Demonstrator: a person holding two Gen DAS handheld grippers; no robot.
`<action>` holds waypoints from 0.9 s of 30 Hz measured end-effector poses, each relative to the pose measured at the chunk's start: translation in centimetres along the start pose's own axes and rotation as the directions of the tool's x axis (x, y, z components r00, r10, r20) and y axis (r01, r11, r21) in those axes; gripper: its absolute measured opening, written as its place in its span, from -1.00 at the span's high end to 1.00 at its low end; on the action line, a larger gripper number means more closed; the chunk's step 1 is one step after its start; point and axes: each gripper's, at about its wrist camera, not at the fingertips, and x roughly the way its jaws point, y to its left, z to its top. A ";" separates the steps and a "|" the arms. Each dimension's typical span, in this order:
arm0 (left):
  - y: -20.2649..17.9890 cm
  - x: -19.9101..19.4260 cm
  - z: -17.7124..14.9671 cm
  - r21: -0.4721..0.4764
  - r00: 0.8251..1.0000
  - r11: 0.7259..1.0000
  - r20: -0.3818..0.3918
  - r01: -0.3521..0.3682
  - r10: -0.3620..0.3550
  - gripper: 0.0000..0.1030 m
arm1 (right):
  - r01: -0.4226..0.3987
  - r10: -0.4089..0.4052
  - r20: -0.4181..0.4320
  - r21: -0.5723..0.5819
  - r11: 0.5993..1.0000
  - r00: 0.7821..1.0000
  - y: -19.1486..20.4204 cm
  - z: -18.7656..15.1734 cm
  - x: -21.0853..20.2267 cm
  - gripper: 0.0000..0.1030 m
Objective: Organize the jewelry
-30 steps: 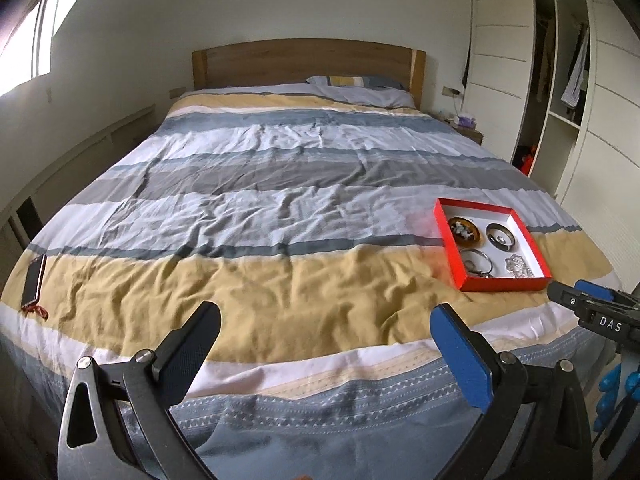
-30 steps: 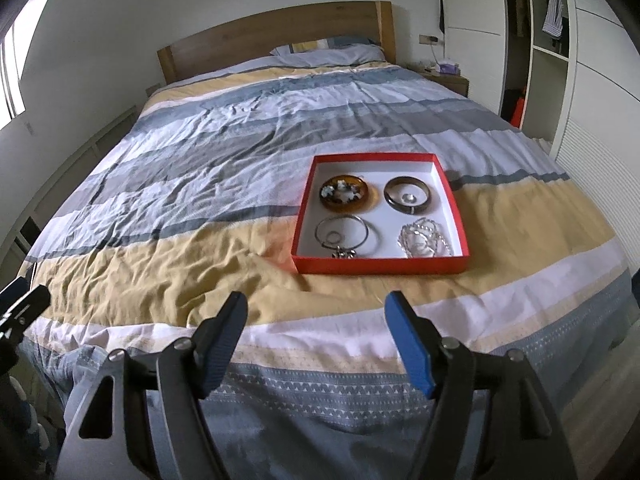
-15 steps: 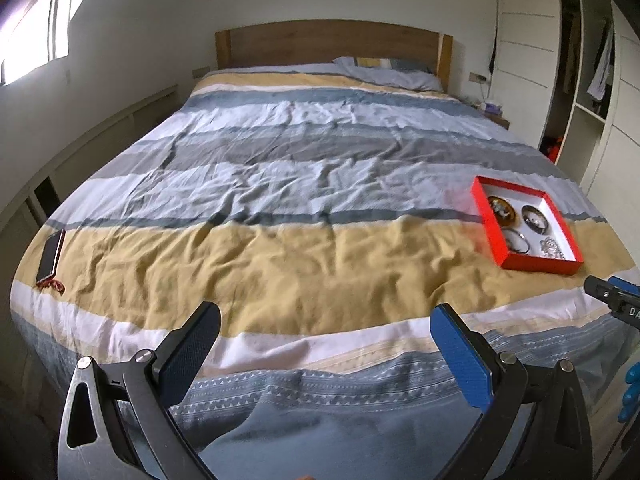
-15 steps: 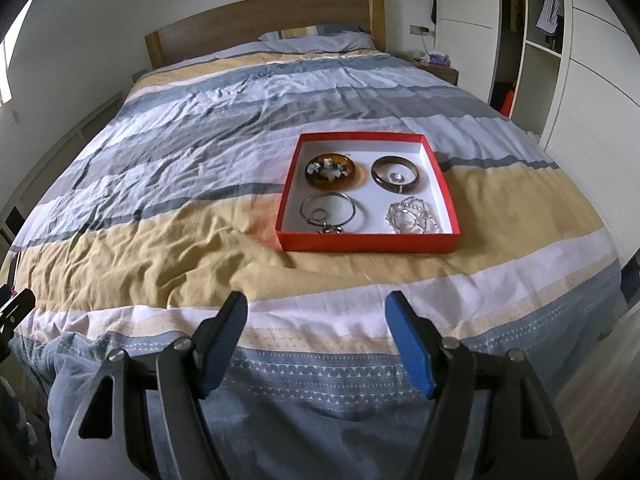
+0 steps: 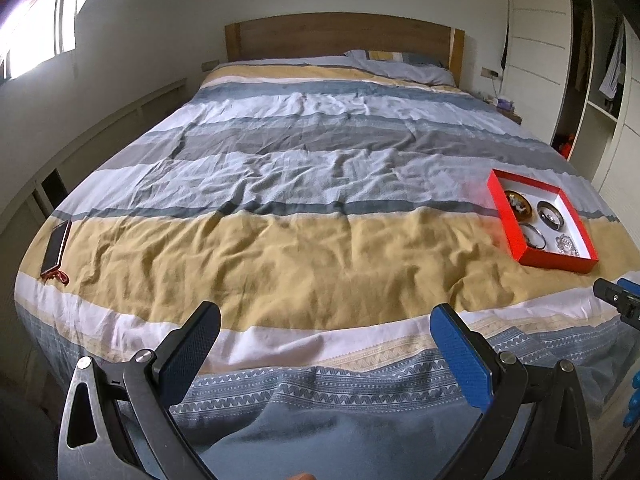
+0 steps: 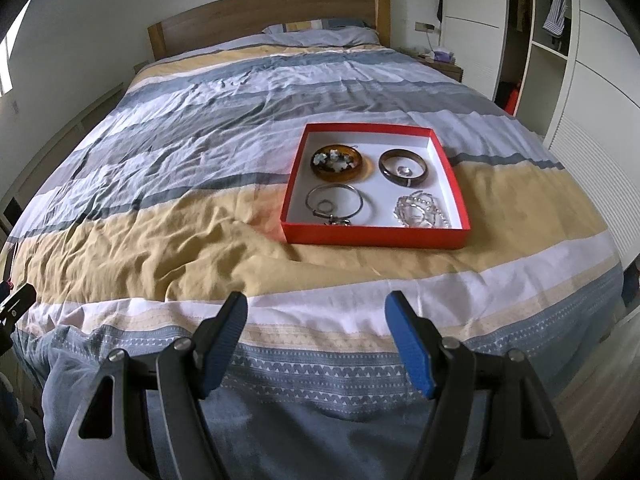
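A red box [image 6: 372, 236] with a white inside lies on the striped bedspread. It holds an amber dish of small pieces [image 6: 337, 161], a dark bangle [image 6: 403, 166] with a ring inside it, a silver bangle [image 6: 334, 199] and a bead bracelet [image 6: 420, 211]. The box also shows at the right in the left wrist view [image 5: 554, 259]. My right gripper [image 6: 316, 334] is open and empty, off the foot of the bed, short of the box. My left gripper [image 5: 326, 346] is open and empty, far left of the box.
A phone [image 5: 56, 247] with a red strap lies at the bed's left edge. A wooden headboard [image 5: 340, 38] and pillow stand at the far end. A nightstand [image 6: 442, 65] and open wardrobe [image 6: 548, 20] stand to the right.
Both grippers have drawn back from the bed, so the box looks farther off. Both stay open and empty. The jewelry has not moved.
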 end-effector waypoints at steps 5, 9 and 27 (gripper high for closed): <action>-0.5 0.5 0.2 0.012 1.000 1.000 -0.017 0.004 -0.003 -0.99 | 0.019 -0.019 -0.002 -0.012 1.000 1.000 0.1 0.1 0.3 -0.36; -1.0 0.8 0.5 0.026 1.000 1.000 -0.023 -0.008 0.009 -0.99 | 0.033 -0.033 -0.002 -0.012 0.999 0.999 -0.3 0.4 0.8 -0.36; -1.7 1.7 1.1 0.028 0.999 0.999 -0.045 -0.026 0.028 -0.99 | 0.065 -0.064 0.007 -0.013 0.998 0.998 -1.6 0.7 1.5 -0.36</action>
